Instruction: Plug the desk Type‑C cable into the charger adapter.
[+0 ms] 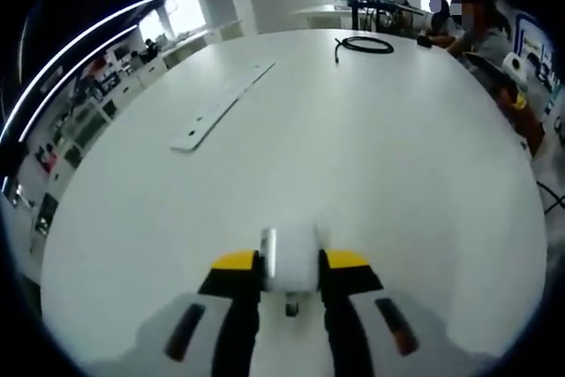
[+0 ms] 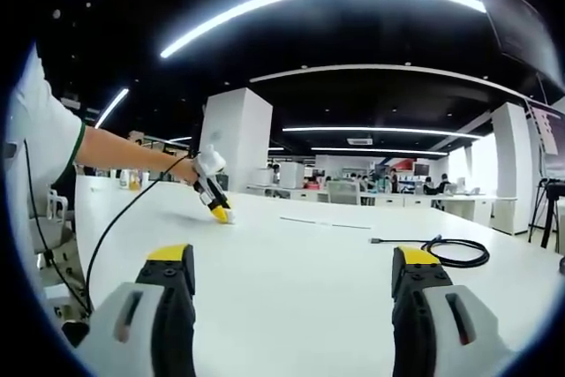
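The left gripper (image 1: 290, 275) is clamped on the white charger (image 1: 291, 262), low on the table (image 1: 371, 156) near its close edge. The right gripper (image 2: 291, 284) hangs with jaws spread wide, holding nothing. The black cable (image 2: 446, 249) lies coiled toward the table's far edge, well apart from the charger. The pickup step is half done; next the right gripper must fetch the cable's plug end.

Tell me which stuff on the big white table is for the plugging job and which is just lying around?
For the job:
- charger adapter, white, clamped in the left gripper
- black cable, coiled on the table, nothing touching it
- right gripper, open, empty

Just lying around:
- long flat white strip on the table
- people sitting at the far edge
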`<state>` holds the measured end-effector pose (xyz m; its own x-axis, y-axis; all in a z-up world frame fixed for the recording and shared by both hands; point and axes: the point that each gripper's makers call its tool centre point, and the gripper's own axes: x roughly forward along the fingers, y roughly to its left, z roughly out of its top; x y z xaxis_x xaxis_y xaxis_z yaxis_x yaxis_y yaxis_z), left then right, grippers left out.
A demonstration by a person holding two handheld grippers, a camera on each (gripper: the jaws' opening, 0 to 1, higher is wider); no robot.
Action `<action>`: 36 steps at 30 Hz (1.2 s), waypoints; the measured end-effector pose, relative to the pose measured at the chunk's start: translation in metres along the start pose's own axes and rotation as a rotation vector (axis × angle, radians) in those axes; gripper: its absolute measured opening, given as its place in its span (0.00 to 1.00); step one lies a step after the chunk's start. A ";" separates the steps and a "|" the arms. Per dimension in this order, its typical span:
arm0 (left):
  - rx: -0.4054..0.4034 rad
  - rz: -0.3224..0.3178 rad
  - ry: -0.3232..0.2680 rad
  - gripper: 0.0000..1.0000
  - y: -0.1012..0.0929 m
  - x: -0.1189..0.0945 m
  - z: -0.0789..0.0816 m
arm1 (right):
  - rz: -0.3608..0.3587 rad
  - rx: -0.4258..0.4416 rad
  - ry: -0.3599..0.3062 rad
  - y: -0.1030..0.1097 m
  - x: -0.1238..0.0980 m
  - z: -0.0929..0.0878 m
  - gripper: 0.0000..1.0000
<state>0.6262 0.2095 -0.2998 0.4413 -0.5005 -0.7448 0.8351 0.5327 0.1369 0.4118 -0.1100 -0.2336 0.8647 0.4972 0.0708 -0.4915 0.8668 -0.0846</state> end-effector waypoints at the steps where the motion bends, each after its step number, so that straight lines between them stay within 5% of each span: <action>1: 0.001 -0.002 -0.002 0.24 -0.003 -0.001 0.000 | -0.001 0.001 0.000 0.000 0.000 0.000 0.94; 16: 0.017 -0.022 -0.039 0.24 -0.037 -0.014 -0.004 | -0.011 -0.011 -0.015 -0.003 -0.002 0.007 0.93; 27: 0.032 -0.047 -0.054 0.24 -0.088 -0.022 -0.009 | -0.010 -0.013 -0.015 -0.002 -0.002 0.007 0.93; 36: 0.039 -0.063 -0.051 0.24 -0.085 -0.024 -0.010 | -0.007 -0.015 -0.013 -0.001 -0.002 0.006 0.93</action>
<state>0.5411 0.1826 -0.3004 0.4025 -0.5672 -0.7185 0.8737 0.4723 0.1166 0.4102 -0.1110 -0.2282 0.8665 0.4920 0.0844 -0.4841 0.8695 -0.0985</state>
